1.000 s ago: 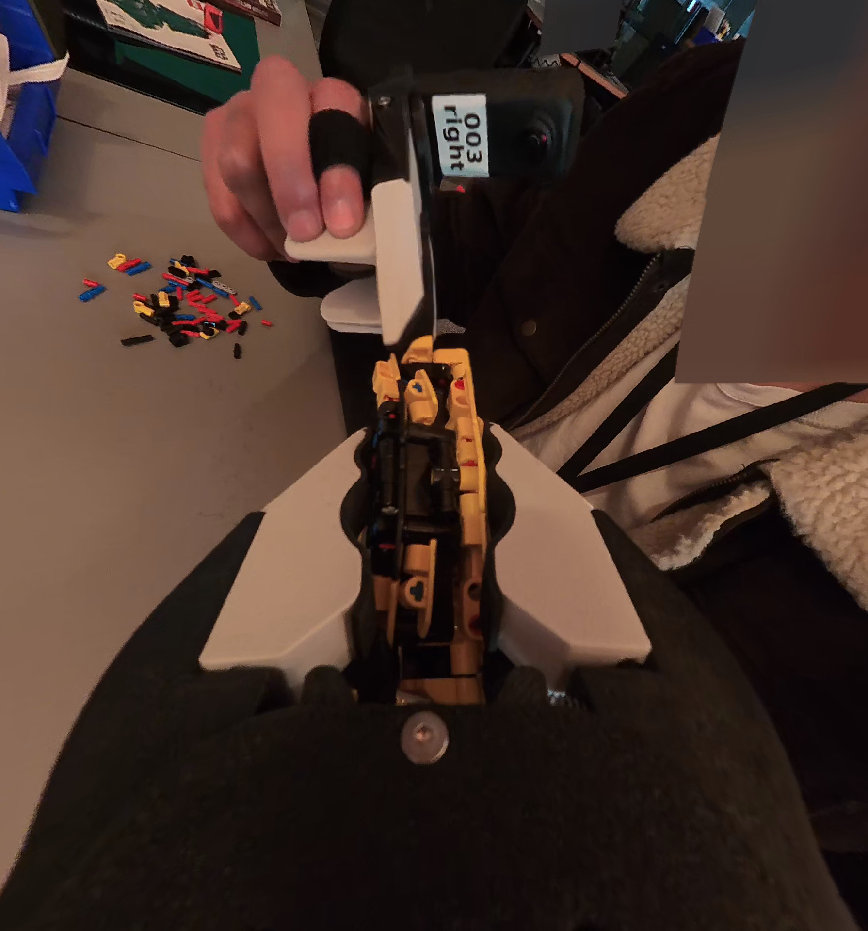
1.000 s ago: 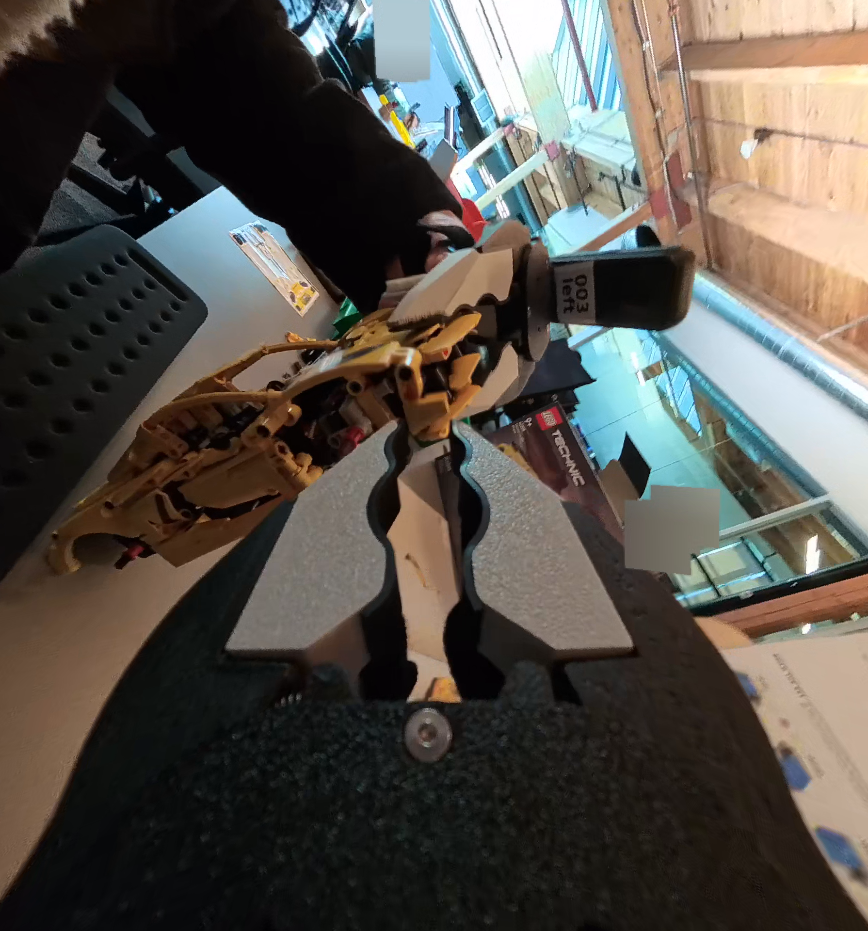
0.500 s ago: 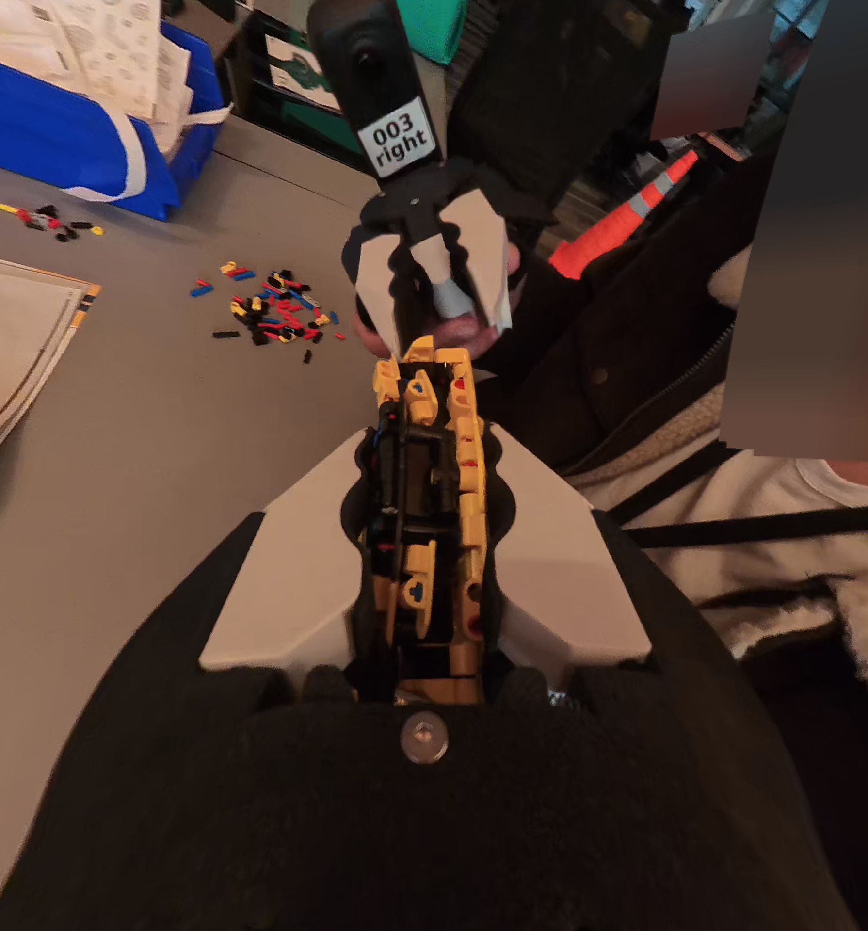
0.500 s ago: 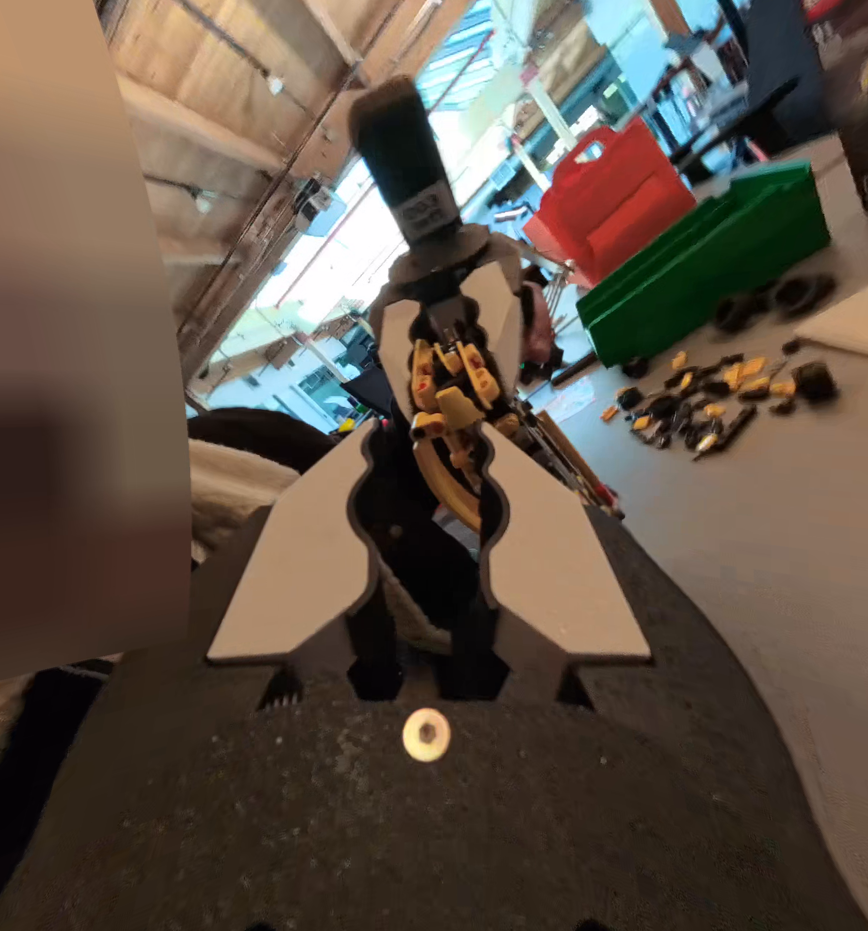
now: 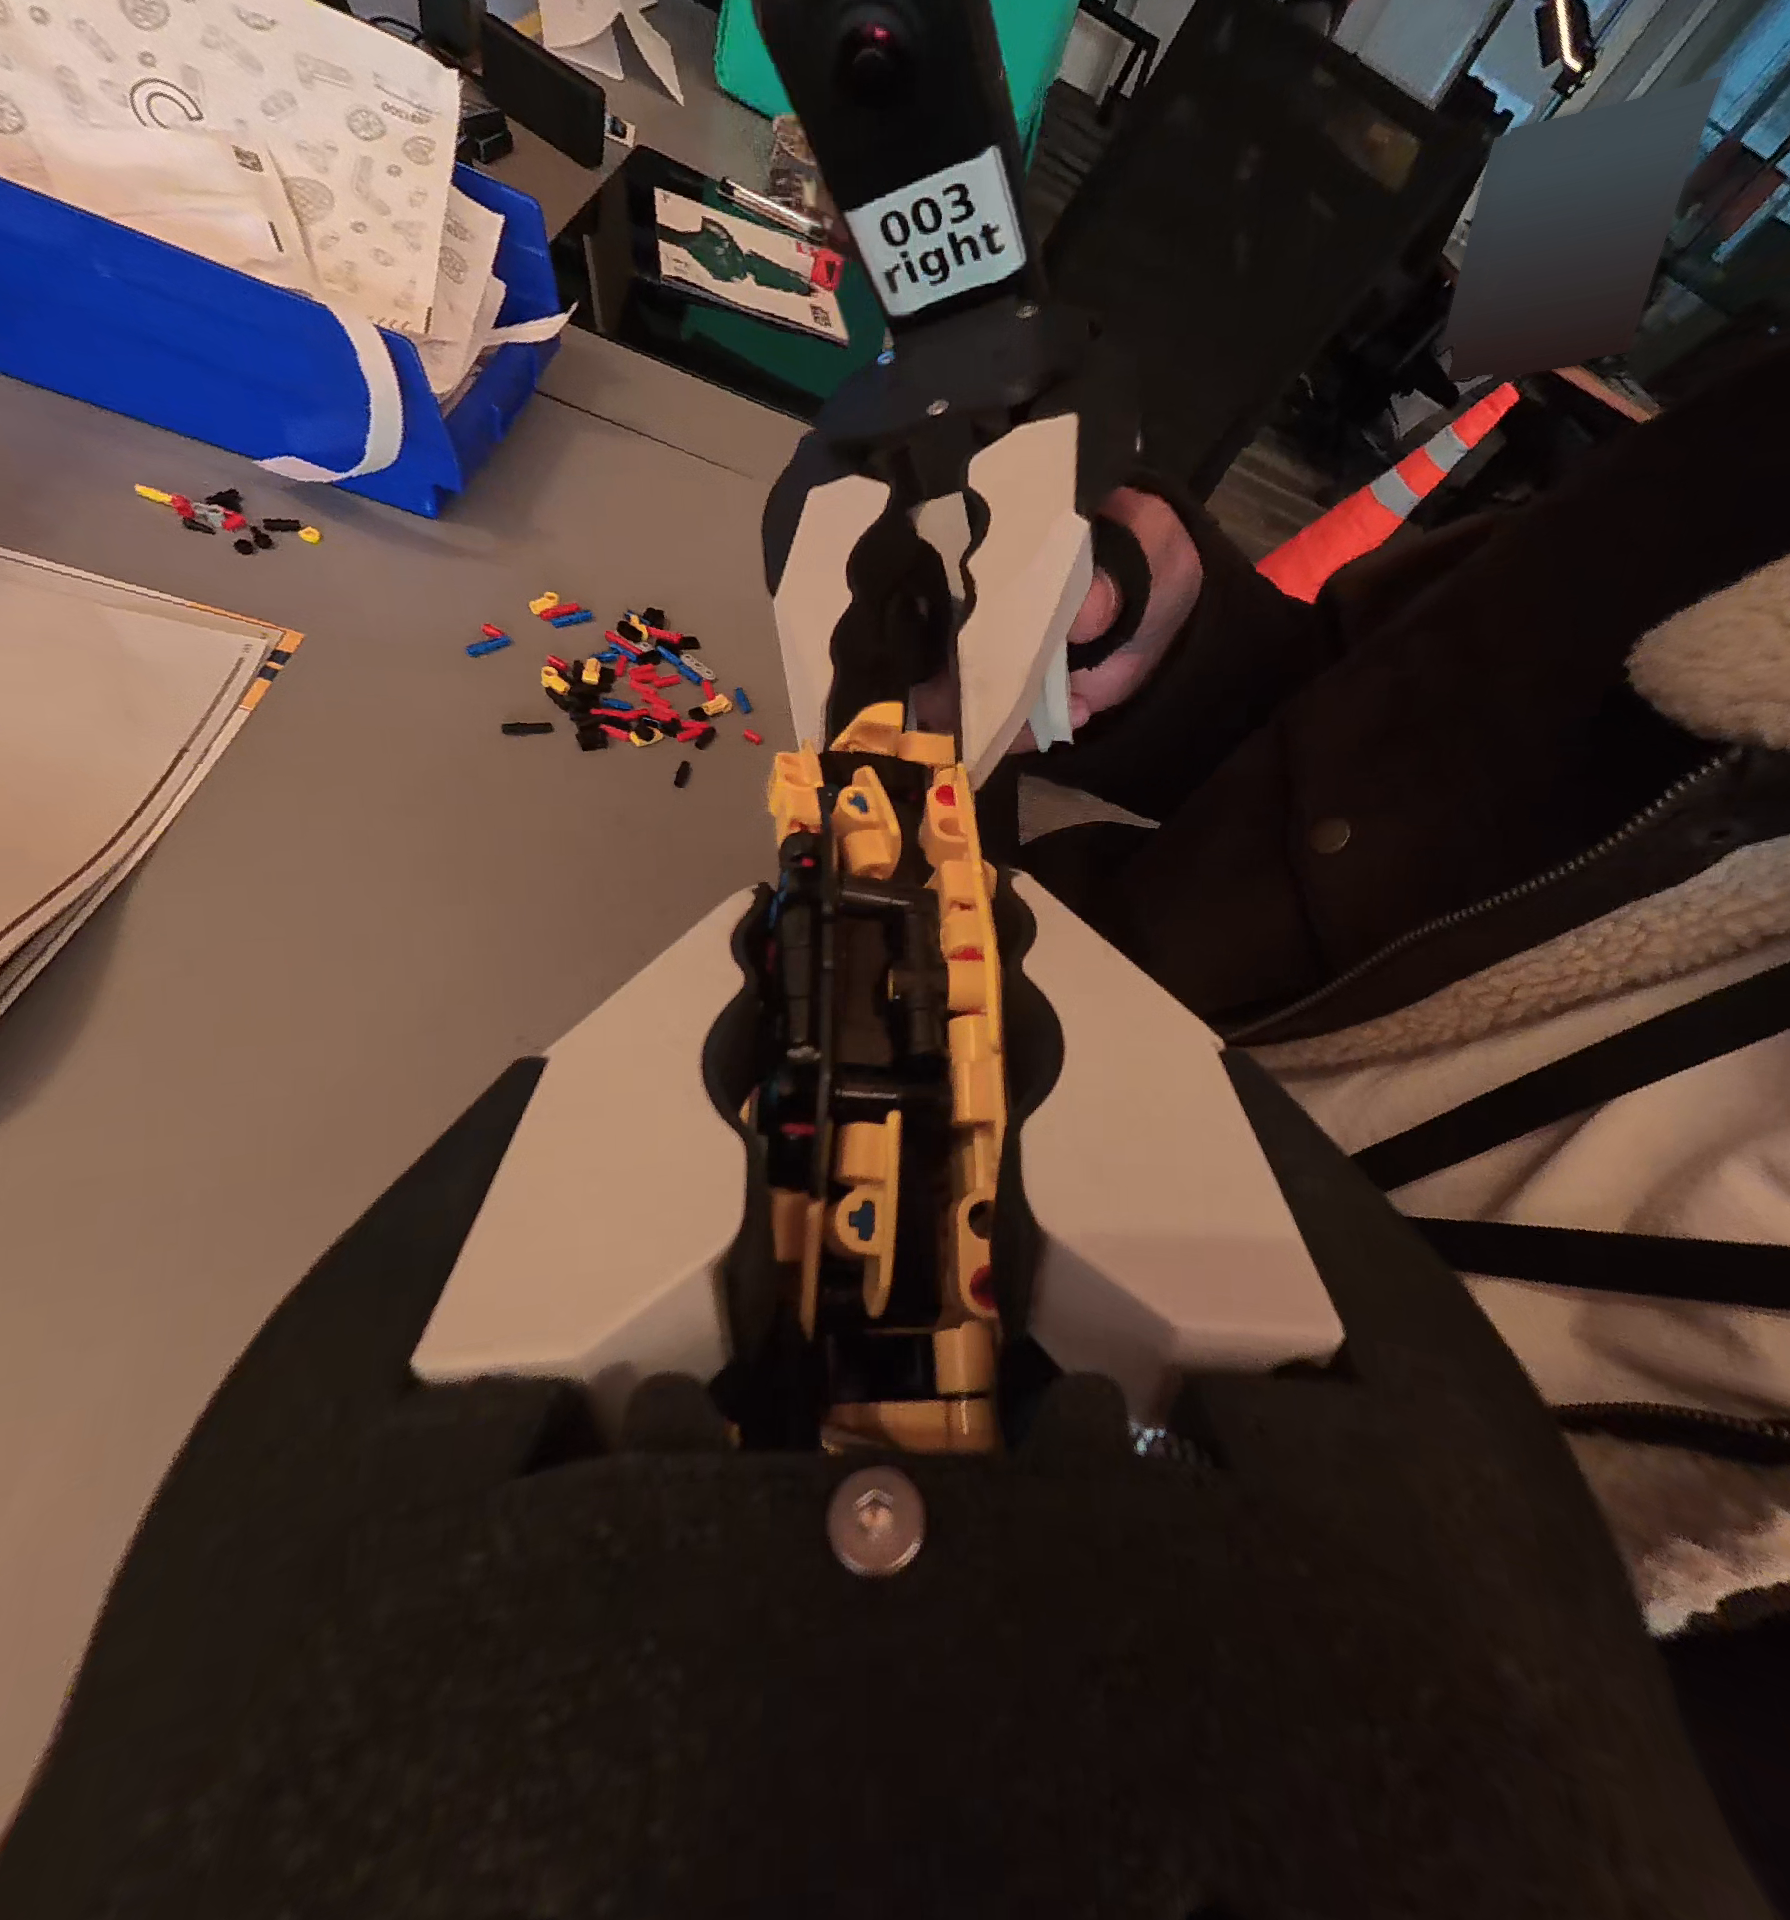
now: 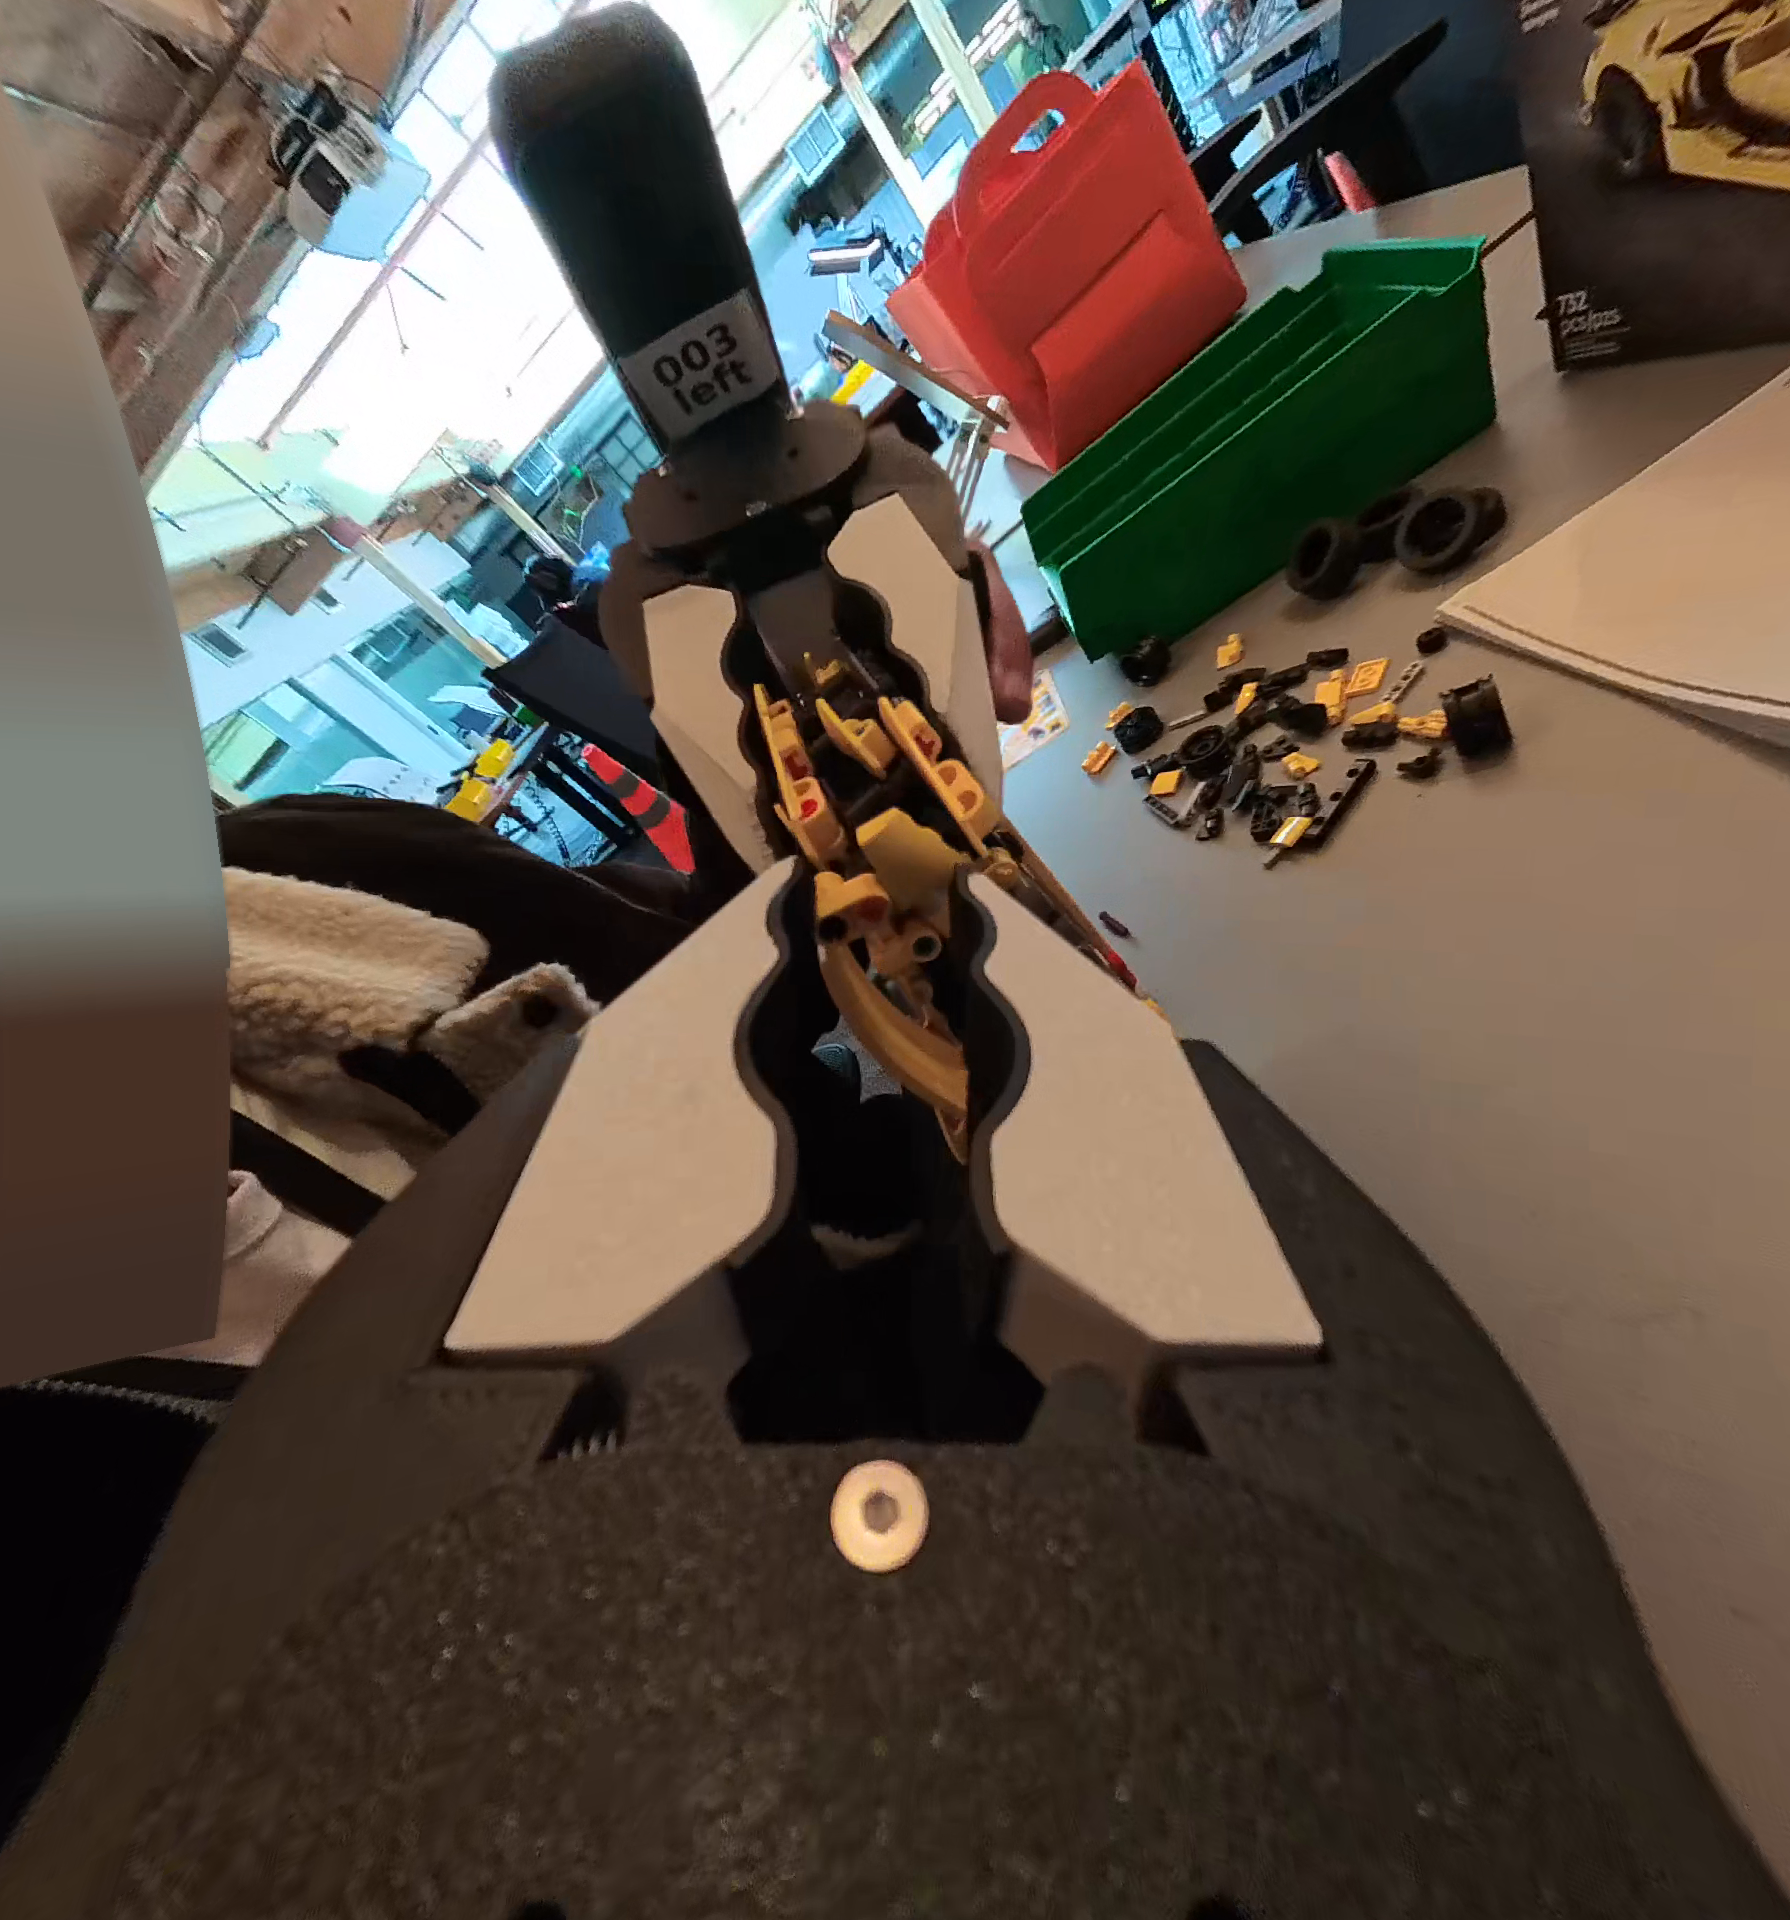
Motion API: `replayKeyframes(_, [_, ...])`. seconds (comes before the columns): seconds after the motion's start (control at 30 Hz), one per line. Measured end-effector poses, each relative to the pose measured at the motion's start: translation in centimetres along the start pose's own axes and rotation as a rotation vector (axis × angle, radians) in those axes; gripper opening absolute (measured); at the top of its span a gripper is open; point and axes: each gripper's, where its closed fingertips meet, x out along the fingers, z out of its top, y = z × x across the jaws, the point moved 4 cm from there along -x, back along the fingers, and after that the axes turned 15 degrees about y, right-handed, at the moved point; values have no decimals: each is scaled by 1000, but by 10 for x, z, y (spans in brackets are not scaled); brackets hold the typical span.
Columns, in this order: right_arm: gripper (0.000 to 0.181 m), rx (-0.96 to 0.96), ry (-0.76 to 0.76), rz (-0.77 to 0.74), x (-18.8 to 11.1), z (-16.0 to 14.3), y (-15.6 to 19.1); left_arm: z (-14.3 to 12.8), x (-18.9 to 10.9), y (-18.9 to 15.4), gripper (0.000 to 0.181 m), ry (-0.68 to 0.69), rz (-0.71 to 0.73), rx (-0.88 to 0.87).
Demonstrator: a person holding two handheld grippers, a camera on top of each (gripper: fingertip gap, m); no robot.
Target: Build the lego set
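A yellow and black lego model point(image 5: 875, 1039) is held in the air above the grey table point(image 5: 299, 987). My left gripper point(image 5: 886, 899) is shut on the model's body along its length. My right gripper point(image 5: 891, 743) faces the left one from the far side, its fingertips on the model's far end. In the right wrist view the model's narrow end, with a curved yellow arch point(image 6: 901, 1029), lies between my right gripper's point(image 6: 880, 883) fingers, which stand close around it. The left gripper point(image 6: 880, 821) grips the model beyond.
Small loose pieces point(image 5: 631, 686) lie in a pile on the table, near an open instruction book point(image 5: 60, 748) and a blue bin of papers point(image 5: 195, 322). Another pile of pieces point(image 6: 1275, 748), black tyres point(image 6: 1400, 540), a green bin point(image 6: 1265, 416) and a red bag point(image 6: 1067, 260) lie to the right. A person's coat is close. Both grippers' tips are close together, under 4 cm apart.
My right gripper swung round from beside the model to face the left gripper head-on, took the model's far end between its fingers and narrowed on it. The left gripper kept its hold.
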Motion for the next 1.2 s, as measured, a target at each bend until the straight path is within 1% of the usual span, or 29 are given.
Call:
replayKeyframes(0.07, [23, 22, 18, 27, 0, -2, 1, 0, 1, -1, 41, 4, -16, 19])
replayKeyframes(0.13, [22, 61, 18, 89, -1, -3, 0, 0, 1, -3, 41, 10, -28, 34])
replayKeyframes(0.17, [16, 86, 10, 120, -2, -3, -2, 0, 2, -3, 41, 13, -38, 40])
replayKeyframes(0.23, [15, 125, 17, 190, -2, -4, -5, 0, 2, -4, 41, 20, -46, 48])
replayKeyframes(0.27, [15, 133, 11, 202, -2, -4, -6, 1, 2, -2, 41, 18, -45, 41])
replayKeyframes(0.4, [15, 111, 13, 171, -2, -2, -7, 1, 2, 0, 41, 16, -42, 34])
replayKeyframes(0.57, [15, 172, -10, 170, -2, -2, -9, 2, 3, 1, 41, 14, -14, 12])
replayKeyframes(0.7, [15, 184, 37, 132, -2, -3, -4, 1, 3, -3, 41, 13, -8, 26])
replayKeyframes(0.83, [15, 263, 74, 229, -2, -4, -5, 0, 3, -3, 41, 16, -26, 40])
replayKeyframes(0.9, [15, 246, 89, 227, -1, -3, -6, 0, 3, -2, 41, 15, -33, 38])
replayKeyframes(1.0, [15, 169, 103, 186, -1, 0, -8, 1, 2, 0, 41, 6, -39, 31])
replayKeyframes(1.13, [15, 181, 128, 217, -1, -2, -8, 1, 3, -1, 41, 15, -37, 37])
replayKeyframes(1.2, [15, 171, 132, 160, -1, 1, -10, 2, 3, 2, 41, 12, -29, 21])
